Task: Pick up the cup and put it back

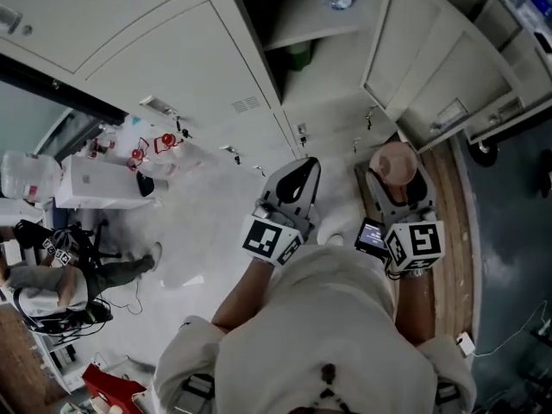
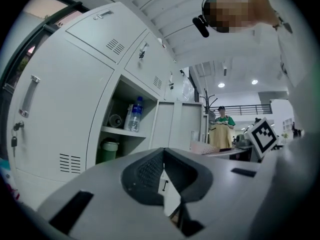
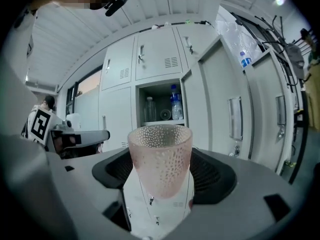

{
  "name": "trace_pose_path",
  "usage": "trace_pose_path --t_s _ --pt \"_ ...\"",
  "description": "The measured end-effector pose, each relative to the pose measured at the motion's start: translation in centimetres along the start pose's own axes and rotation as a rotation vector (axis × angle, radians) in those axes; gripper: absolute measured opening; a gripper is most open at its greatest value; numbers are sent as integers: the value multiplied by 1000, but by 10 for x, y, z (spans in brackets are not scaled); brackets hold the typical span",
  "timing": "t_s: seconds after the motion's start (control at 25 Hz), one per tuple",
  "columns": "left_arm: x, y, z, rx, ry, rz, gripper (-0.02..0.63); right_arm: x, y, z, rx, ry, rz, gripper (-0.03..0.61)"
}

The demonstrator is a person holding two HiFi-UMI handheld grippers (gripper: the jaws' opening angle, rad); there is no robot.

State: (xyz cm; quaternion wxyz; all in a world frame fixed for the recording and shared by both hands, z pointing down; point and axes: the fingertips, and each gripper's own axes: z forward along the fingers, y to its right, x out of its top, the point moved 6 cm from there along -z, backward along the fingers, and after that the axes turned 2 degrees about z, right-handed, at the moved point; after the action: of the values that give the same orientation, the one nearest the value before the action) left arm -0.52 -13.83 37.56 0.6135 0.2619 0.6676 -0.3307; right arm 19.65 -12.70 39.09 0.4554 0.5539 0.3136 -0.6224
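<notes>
**Item 1. Cup** (image 3: 160, 156): pink, translucent, dimpled wall, upright with its mouth up. It rests on no shelf and no floor. It is carried in the air in front of the locker bank, facing the open compartment (image 3: 161, 101).

**Item 2. Right gripper** (image 3: 162, 176): your jaws are closed against the lower half of the cup, one on each side, with the rim standing above them. The grip looks square and shows no tilt.

**Item 3. Left gripper** (image 2: 164, 166): your jaws are brought together with nothing between them. It is level with the right gripper and just beside it, and plays no part in the hold.

**Item 4. Open compartment, contents:**
- The water bottle (image 3: 176, 105) stands on the upper shelf (image 2: 122, 131), toward its right end.
- A clear container (image 3: 150, 109) stands toward the left end of that shelf.
- A green container (image 2: 108, 150) stands on the level below, near the left wall.
- The door (image 3: 215, 101) is swung out to the right.

**Item 5. Status:**
- Pick-up: judged complete, since the cup is off every surface and held firmly.
- Put-back: not yet done.
- Return spot: the pictures do not show where the cup belongs. The open compartment looks the likely place.
- Left for you: carry the cup forward, set its base flat on a free stretch of shelf clear of the bottle, then part the jaws.
</notes>
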Motion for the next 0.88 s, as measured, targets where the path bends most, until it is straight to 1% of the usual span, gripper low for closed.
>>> trace_pose_path --t_s 0.24,0.4,0.52,0.76,0.88 --pt "-4 28 -38 33 1 7 8 -4 -24 -45 36 20 -9 351" --pt "-6 44 -58 47 2 9 8 -3 -41 -72 59 28 -50 351" --pt "-9 55 -70 53 4 4 8 -2 -50 -92 68 35 -54 351" --pt "-11 68 -90 62 17 -11 8 3 -69 -124 94 48 -71 351" --pt "-10 74 -101 70 25 -3 8 4 -79 -136 119 53 -77 351"
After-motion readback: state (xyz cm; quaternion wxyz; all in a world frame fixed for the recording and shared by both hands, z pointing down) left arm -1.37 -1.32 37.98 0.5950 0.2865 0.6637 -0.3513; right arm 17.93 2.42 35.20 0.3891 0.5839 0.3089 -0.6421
